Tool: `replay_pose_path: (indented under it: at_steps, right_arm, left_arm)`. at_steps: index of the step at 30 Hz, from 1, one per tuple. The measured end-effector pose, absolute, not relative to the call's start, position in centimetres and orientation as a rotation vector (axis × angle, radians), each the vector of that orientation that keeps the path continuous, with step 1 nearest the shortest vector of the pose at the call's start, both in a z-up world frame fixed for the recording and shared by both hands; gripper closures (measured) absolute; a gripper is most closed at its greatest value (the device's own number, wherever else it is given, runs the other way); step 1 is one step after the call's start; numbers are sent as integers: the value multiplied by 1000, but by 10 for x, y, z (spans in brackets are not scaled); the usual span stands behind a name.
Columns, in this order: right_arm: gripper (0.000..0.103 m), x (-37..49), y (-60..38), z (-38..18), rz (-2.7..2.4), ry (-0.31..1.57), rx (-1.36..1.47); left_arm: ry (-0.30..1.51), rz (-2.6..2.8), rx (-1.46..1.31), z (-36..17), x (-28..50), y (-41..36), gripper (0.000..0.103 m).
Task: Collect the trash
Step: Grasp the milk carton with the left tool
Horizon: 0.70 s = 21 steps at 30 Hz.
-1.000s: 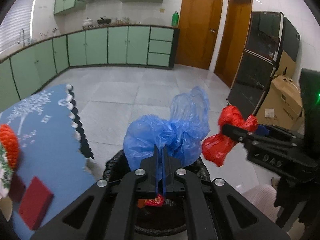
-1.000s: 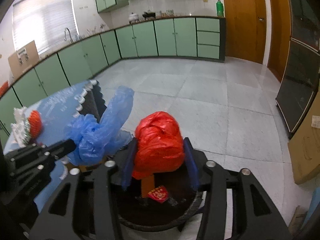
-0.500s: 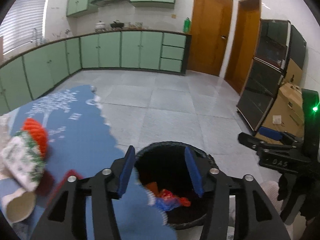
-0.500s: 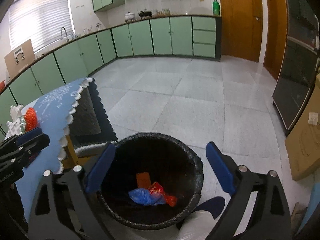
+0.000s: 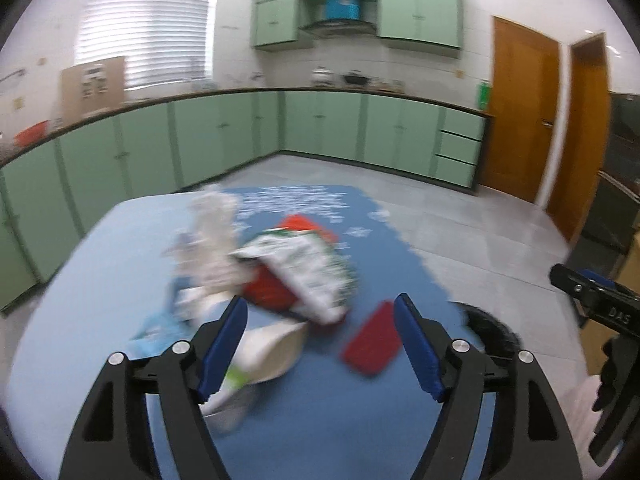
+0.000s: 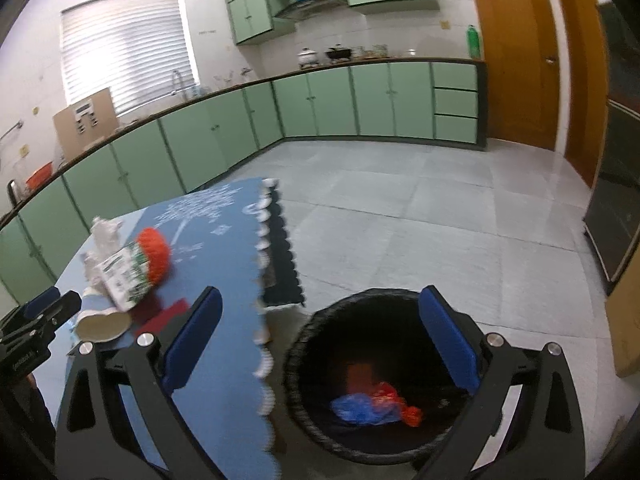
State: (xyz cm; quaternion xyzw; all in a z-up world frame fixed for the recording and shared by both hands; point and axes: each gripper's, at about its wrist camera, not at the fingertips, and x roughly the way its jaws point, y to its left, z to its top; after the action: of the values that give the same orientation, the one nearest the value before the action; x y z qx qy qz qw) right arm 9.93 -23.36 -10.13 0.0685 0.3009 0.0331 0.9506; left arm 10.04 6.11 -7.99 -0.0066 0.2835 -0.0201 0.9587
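Observation:
My left gripper (image 5: 320, 308) hangs over the blue-clothed table (image 5: 320, 420), jaws opening, nothing between them. Just beyond its fingers lies a trash pile: a tipped paper cup (image 5: 272, 348), a printed snack bag (image 5: 304, 268), crumpled white paper (image 5: 212, 240) and a flat red packet (image 5: 374, 340). My right gripper (image 6: 320, 296) is above the black bin (image 6: 304, 344), jaws also opening and empty. A blue bag (image 6: 356, 408) and a red bag (image 6: 396, 400) lie in the bin. The right wrist view shows the same pile, with the cup (image 6: 104, 324) and the snack bag (image 6: 124, 276).
The bin (image 5: 488, 332) stands on the tiled floor just off the table's right edge. A dark mat (image 6: 280, 276) lies under the table. Green cabinets (image 6: 320, 104) line the far walls, wooden doors (image 6: 516, 52) stand at the right, and a cardboard box (image 6: 624, 328) sits at the far right.
Both grippers opened and let go of the blue and red bags, which now lie in the bin. The left gripper swung left from the bin to the table's trash pile.

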Motion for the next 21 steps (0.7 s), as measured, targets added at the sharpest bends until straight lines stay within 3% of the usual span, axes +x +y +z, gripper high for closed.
replay_pose_path:
  at_steps: [8,21]
  right_arm:
    - [7,101,-170,-119,158,632,81]
    - [7,111,-141,-136,183,646,49]
  left_arm:
    - [630,83,-52,-106,85,112,29]
    - [678,101,-48,-135,89,109,29]
